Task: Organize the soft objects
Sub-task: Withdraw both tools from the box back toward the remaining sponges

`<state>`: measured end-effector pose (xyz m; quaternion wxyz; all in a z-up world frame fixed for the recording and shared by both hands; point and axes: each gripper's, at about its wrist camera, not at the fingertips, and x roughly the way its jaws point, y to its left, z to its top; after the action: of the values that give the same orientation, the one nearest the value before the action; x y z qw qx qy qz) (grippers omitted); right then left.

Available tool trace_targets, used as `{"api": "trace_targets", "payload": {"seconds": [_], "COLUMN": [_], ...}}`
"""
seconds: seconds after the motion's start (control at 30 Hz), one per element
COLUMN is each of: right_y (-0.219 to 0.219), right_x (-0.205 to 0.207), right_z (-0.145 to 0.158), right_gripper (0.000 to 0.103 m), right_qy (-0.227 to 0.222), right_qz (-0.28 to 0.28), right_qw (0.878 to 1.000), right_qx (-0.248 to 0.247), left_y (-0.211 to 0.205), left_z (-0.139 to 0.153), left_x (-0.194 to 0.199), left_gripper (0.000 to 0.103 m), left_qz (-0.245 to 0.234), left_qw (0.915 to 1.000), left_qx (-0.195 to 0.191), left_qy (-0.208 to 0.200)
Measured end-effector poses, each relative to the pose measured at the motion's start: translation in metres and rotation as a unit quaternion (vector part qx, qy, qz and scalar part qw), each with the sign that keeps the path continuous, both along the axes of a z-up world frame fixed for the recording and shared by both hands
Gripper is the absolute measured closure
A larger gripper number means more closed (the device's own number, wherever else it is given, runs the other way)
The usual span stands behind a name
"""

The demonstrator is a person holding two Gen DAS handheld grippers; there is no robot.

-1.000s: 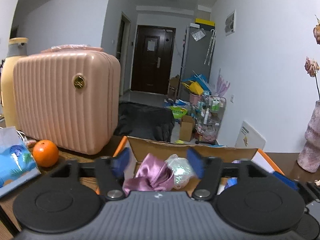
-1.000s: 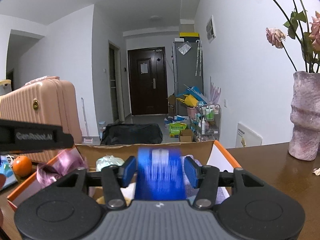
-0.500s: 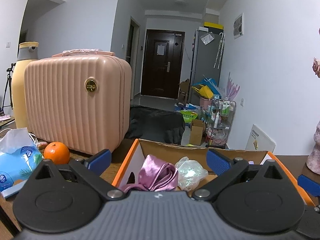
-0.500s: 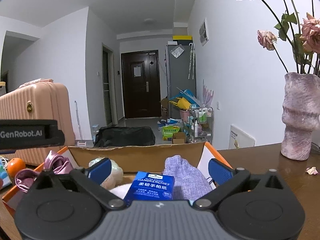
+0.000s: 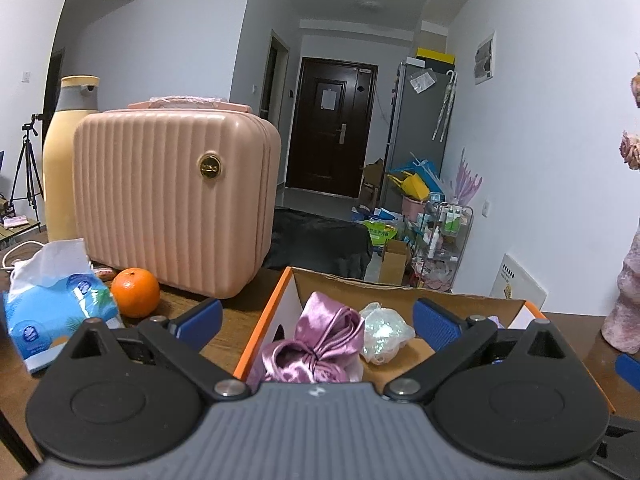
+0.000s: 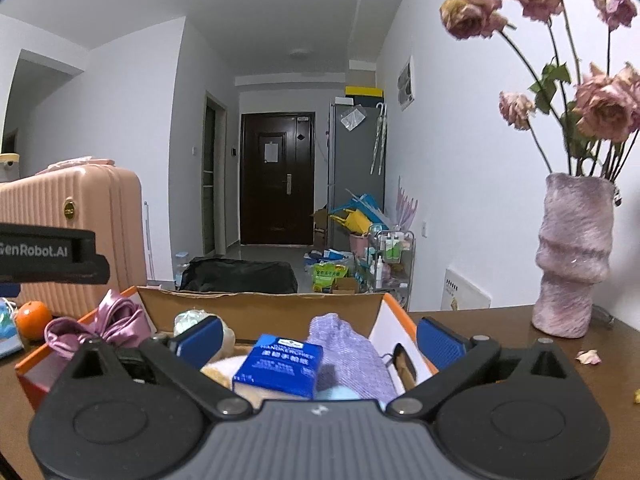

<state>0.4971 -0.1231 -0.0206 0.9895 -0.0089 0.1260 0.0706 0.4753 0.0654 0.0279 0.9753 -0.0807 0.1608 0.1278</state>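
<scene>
An orange-rimmed cardboard box [image 5: 400, 288] [image 6: 256, 300] sits on the brown table. Inside lie a pink satin bow [image 5: 316, 340] [image 6: 100, 322], a crinkly iridescent bundle [image 5: 384, 330], a blue tissue pack [image 6: 280, 364], a lilac knitted cloth [image 6: 352, 356] and a pale plush piece [image 6: 224, 368]. My left gripper [image 5: 318, 320] is open, its blue pads wide on either side of the bow without touching it. My right gripper [image 6: 320, 338] is open as well, above the tissue pack and lilac cloth, gripping nothing. The left gripper's black body [image 6: 48, 256] shows at the right wrist view's left edge.
A pink ribbed suitcase [image 5: 172, 204] and a yellow bottle [image 5: 64, 160] stand at the left, with an orange [image 5: 135, 292] and a blue tissue bag [image 5: 56, 316] before them. A pink vase of dried roses [image 6: 572, 256] stands on the right; petals [image 6: 588, 357] lie near it.
Both grippers opened wide. The bow left the left jaws and the blue tissue pack left the right jaws; both now lie in the box. Both grippers drew back slightly.
</scene>
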Motion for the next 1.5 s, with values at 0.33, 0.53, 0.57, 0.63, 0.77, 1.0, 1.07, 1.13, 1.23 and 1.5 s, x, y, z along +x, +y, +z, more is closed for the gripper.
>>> {"api": "trace_targets", "payload": {"seconds": [0.33, 0.53, 0.57, 0.63, 0.77, 1.0, 1.07, 1.13, 1.23, 1.5], "right_y": [-0.017, -0.033, -0.036, -0.041, -0.052, -0.072, -0.077, -0.083, -0.090, -0.103], "right_x": [-0.041, -0.058, -0.061, -0.068, -0.080, -0.101, -0.106, -0.111, -0.115, -0.115], "right_z": [0.003, 0.002, 0.002, 0.003, 0.003, 0.002, 0.002, 0.001, 0.000, -0.007], "right_gripper": [0.000, 0.000, 0.000, 0.000, 0.000, 0.000, 0.000, 0.000, 0.000, 0.000], "right_qy": [-0.013, -0.011, -0.011, -0.013, -0.013, -0.011, -0.010, -0.008, -0.001, 0.034], "right_qz": [-0.003, -0.010, -0.012, -0.015, -0.019, -0.025, -0.025, -0.024, -0.021, -0.013], "right_qw": [1.000, 1.000, 1.000, 1.000, 0.999, 0.999, 0.999, 0.999, 0.999, 0.998], "right_qx": [-0.016, -0.017, -0.018, -0.020, -0.024, -0.036, -0.038, -0.041, -0.047, -0.053], "left_y": [-0.015, -0.024, -0.025, -0.028, -0.034, -0.050, -0.055, -0.060, -0.066, -0.075], "left_z": [-0.001, -0.004, -0.004, -0.004, -0.008, -0.014, -0.017, -0.020, -0.024, -0.034], "left_x": [-0.037, -0.058, -0.061, -0.067, -0.079, -0.103, -0.108, -0.113, -0.119, -0.128], "left_gripper": [0.000, 0.000, 0.000, 0.000, 0.000, 0.000, 0.000, 0.000, 0.000, 0.000], "left_qz": [-0.004, -0.009, -0.010, -0.012, -0.016, -0.028, -0.032, -0.036, -0.043, -0.059], "left_qw": [0.9999, 0.9999, 0.9999, 0.9999, 0.9998, 0.9992, 0.9989, 0.9986, 0.9979, 0.9956], "left_qx": [0.009, 0.009, 0.008, 0.008, 0.011, 0.017, 0.021, 0.024, 0.024, 0.021], "left_qy": [0.000, 0.003, 0.003, 0.004, 0.010, 0.021, 0.025, 0.031, 0.043, 0.070]}}
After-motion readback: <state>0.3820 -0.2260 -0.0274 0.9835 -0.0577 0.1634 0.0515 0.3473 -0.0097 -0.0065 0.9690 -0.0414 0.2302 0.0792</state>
